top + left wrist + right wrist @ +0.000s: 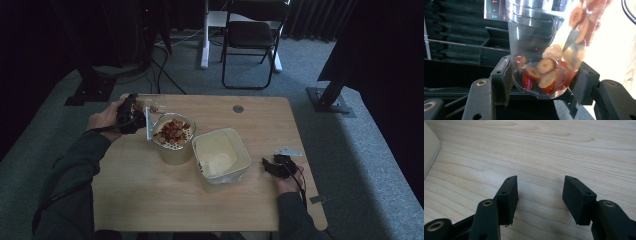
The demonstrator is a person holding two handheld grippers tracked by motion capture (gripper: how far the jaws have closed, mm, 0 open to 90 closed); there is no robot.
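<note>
High view shows the left hand-held gripper (131, 116) clamped on a clear plastic cup (149, 104), tipped on its side toward the perforated strainer (173, 132) so the dried fruit slices (546, 72) can slide into the heap already there. Right hand-held gripper (275, 166) rests on the counter (150, 195) beside the cream tub (221, 156), jaws wide and empty, probably kept clear of the pour.

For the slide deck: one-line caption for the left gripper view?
Left gripper clamps a tilted clear plastic cup with red and pale fruit slices inside it.
</note>
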